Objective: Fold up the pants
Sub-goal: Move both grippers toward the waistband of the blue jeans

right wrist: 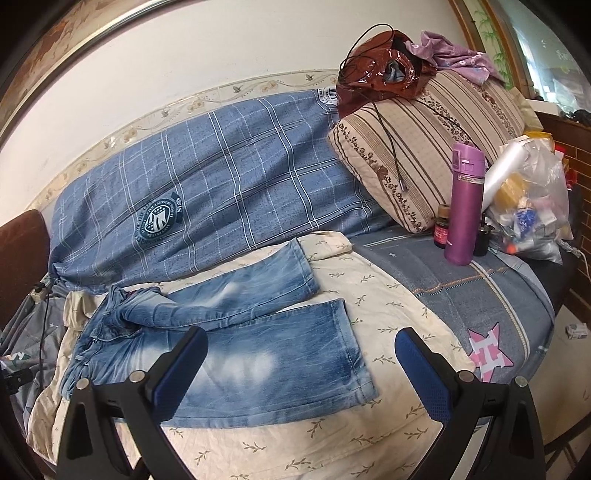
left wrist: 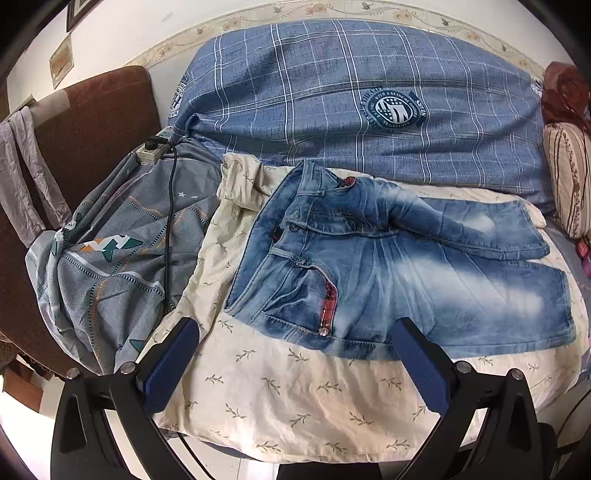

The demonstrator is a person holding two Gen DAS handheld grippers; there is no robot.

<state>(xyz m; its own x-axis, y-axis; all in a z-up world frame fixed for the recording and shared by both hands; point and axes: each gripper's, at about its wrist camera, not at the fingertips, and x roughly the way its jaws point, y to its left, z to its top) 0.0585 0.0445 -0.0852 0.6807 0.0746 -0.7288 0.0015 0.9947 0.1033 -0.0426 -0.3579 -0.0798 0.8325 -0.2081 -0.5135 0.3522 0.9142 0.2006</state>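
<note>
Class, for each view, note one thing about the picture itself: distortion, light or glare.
Left wrist view: fisheye bends the wall border into an arc; corners vignette black. Right wrist view: the window washes out bright, and the jeans stay sharp.

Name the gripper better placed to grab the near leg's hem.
Right. The right gripper hangs open over the near leg of the jeans, close to its hem; the left gripper faces the waistband end.

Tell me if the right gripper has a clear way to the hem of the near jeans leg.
Probably yes. The right gripper is open, and the near leg's hem lies flat on the cream sheet between its fingers, with nothing on top.
</note>
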